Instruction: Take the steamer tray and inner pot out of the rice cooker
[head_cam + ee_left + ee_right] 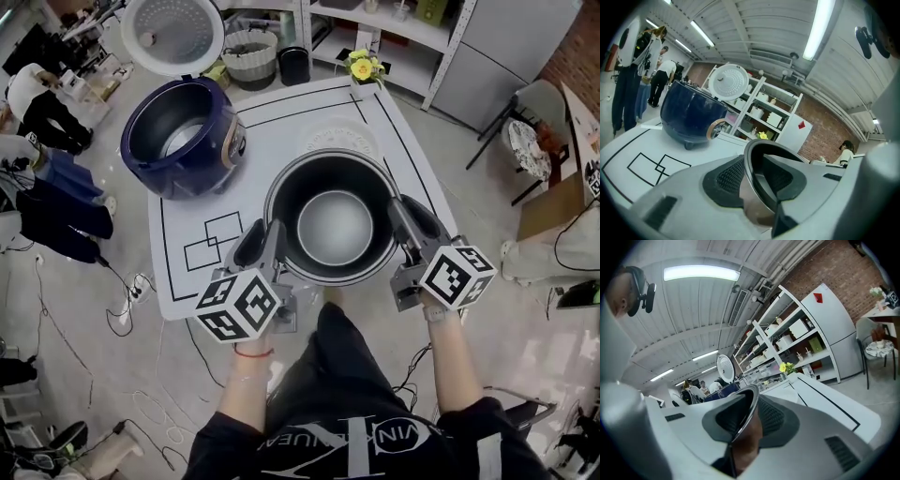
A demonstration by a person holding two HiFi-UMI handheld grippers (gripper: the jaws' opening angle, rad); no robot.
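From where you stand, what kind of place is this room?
Probably a lab or workshop set up for recording, not a home kitchen: the table carries taped black outlines, loose cables trail over the floor, and open storage shelves stand by a bare brick wall.

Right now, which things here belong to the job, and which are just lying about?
Part of the job:
inner pot, gripped at its rim by left tongs and right tongs
blue rice cooker, lid open
pale round tray behind the pot, probably the steamer tray

Just lying about:
yellow flowers
ribbed basket
black container
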